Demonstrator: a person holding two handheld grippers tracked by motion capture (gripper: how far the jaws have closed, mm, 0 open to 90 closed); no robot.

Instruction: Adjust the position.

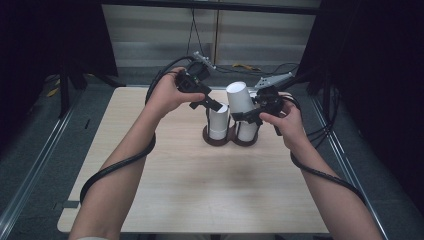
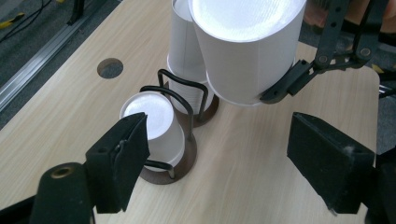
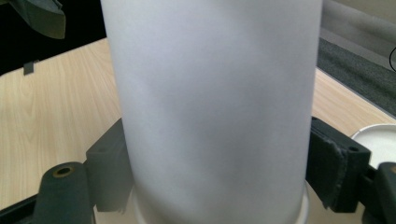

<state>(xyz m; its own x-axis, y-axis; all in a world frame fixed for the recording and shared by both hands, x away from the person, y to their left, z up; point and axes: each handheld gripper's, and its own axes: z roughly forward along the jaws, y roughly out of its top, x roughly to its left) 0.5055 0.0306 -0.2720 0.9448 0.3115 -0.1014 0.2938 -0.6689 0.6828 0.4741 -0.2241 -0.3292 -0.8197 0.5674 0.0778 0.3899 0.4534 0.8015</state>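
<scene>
White paper cup clamped upside down near its rim in right gripper, tilted above the right-hand cup stack. Left gripper jaws apart, empty, over left stack in holder. Right hand nearer; long axis needs righting, then down.

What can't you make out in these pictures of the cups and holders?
- Right gripper view: the held cup blocks the holders and most of the table; its top is cut off.
- High view: the right holder sits partly behind the right gripper.
- Left gripper view: how many cups are stacked in the far holder is unclear.
</scene>
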